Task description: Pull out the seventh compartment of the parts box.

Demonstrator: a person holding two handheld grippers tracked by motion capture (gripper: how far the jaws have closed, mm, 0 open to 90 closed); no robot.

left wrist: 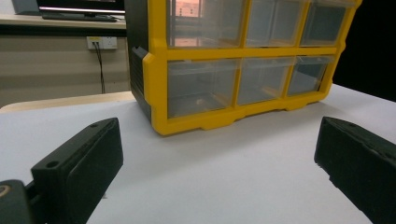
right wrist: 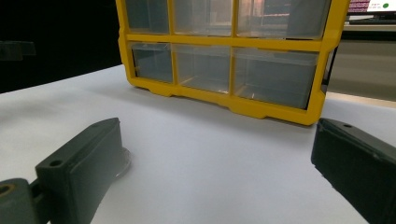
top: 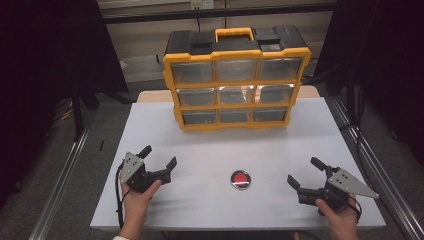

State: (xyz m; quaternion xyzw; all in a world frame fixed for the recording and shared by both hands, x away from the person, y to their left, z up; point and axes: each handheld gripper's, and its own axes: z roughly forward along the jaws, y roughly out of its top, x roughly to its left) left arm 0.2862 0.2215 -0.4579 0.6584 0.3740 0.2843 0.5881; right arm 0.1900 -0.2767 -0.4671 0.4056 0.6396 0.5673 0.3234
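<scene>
A yellow and black drawer organizer [top: 235, 80] with clear drawers stands upright at the back of the white table [top: 200, 145]. A small round red object in a shiny rim [top: 241, 179] lies on the table near the front, between my two grippers. My left gripper [top: 159, 157] rests at the front left, open and holding nothing. My right gripper [top: 305, 172] sits at the front right, open and holding nothing. The organizer's lower drawers [left wrist: 233, 84] face the left gripper view. The same organizer [right wrist: 224, 60] faces the right gripper view, where part of the shiny rim [right wrist: 122, 164] peeks out beside the left jaw.
Metal rails [top: 60, 180] run along both sides of the table. Dark curtains [top: 45, 45] hang at left and right. A wall socket with a cable [left wrist: 100, 44] shows behind the table.
</scene>
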